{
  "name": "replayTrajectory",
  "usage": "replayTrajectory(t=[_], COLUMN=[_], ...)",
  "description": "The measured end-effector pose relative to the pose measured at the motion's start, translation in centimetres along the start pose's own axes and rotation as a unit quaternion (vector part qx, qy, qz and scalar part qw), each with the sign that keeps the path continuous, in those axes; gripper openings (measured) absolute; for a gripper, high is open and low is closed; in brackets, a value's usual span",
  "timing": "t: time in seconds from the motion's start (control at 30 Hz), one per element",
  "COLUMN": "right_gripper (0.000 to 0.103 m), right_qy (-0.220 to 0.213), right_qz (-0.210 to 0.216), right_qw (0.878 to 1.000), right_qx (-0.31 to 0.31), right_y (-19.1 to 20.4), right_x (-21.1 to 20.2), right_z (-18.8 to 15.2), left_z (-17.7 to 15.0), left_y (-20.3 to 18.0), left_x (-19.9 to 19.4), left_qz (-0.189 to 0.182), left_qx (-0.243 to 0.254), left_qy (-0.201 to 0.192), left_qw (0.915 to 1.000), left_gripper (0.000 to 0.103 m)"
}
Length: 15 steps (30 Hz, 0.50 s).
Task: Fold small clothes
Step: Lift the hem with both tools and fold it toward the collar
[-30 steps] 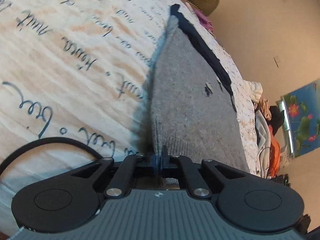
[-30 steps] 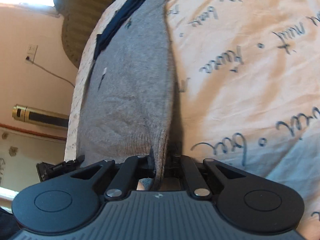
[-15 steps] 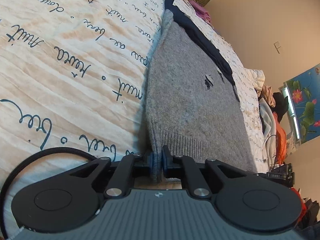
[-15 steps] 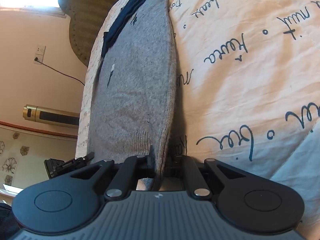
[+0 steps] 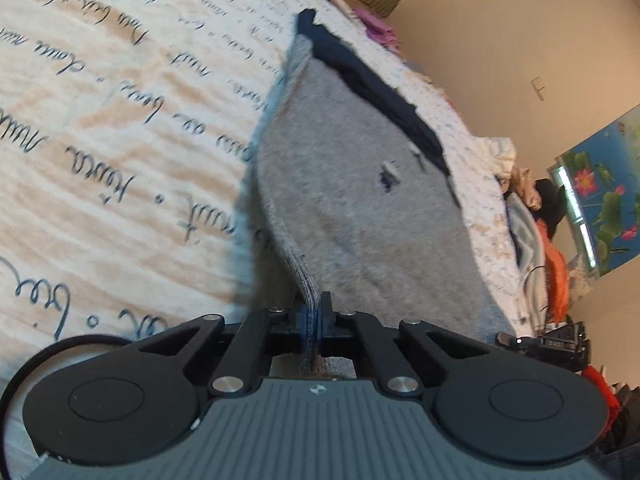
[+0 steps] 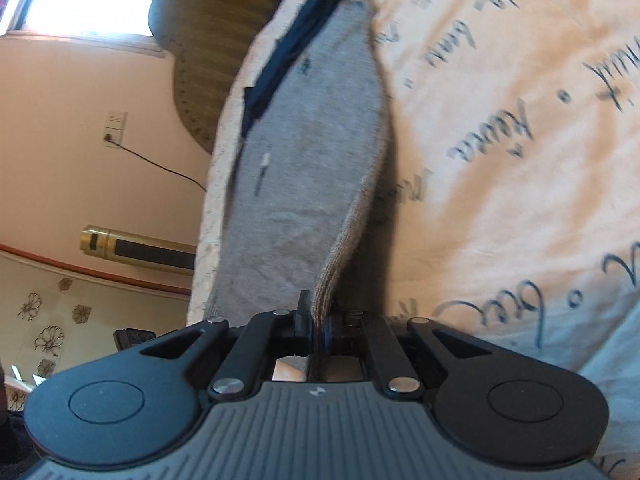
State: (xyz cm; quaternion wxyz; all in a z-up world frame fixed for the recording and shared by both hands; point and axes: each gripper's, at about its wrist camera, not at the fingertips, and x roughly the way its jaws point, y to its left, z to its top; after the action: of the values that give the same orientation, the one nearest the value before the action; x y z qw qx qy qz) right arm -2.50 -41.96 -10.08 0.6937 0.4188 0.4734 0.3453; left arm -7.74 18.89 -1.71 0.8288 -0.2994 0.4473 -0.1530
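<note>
Left wrist view shows my left gripper (image 5: 314,322) pinching the ribbed hem of the grey sweater (image 5: 360,200); its jaws have just been closing again, after easing apart briefly, and the knit sits between the pads. Right wrist view shows my right gripper (image 6: 316,326) pinching the same hem at another spot, jaws pressed together on the fabric. The sweater lies along the edge of the bed (image 5: 100,140), on the cream cover with the script print, hem end raised in my grips, the far end with its navy collar (image 5: 372,84) flat toward the far corner. What worries me: the left bite looks thin, only the rib edge, so a pull could slip it out and drop that corner. If my hands rise unevenly the fold will probably skew, and since the piece sits right by the bed's edge, dragging it could tip it off the side. The knit is also stretchy, so yanking may pull the hem out of shape. Count: one sweater, two grippers, one bed, plus a heap of other clothes (image 5: 532,216) I can't count from here.
</note>
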Motion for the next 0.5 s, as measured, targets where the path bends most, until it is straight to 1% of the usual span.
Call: replayTrajectory(t=[0.1,0.23,0.33,0.4,0.5], right_gripper=[0.005,0.005,0.005,0.005,0.005], right_qy=[-0.011,-0.040,-0.075,-0.100,-0.131], right_qz=[0.023,0.061,0.089,0.100,0.122], right_qw=[1.000,0.996,0.991,0.987,0.981], right_qx=[-0.016,-0.043,-0.062,-0.071,-0.072], right_y=[1.6,3.6,4.7,5.3,5.4], right_x=[-0.3,-1.3,-1.6,-1.2,-0.6], right_z=[0.8,2.7,5.2,7.5,11.5], left_z=[0.9,3.0,6.0,8.1,11.9], left_y=[-0.8,-1.5,-1.8,-2.2,-3.0], left_x=[-0.8,-1.5,-1.2,-0.5,1.3], left_qz=[-0.028,-0.068,-0.106,-0.130,-0.146], left_qx=[0.002,-0.004,-0.026,-0.031,-0.044], left_qy=[-0.021,-0.067,-0.107,-0.133,-0.158], left_qw=[0.9994,0.9954,0.9882,0.9821,0.9756], left_gripper=[0.002,0.002,0.002,0.002,0.002])
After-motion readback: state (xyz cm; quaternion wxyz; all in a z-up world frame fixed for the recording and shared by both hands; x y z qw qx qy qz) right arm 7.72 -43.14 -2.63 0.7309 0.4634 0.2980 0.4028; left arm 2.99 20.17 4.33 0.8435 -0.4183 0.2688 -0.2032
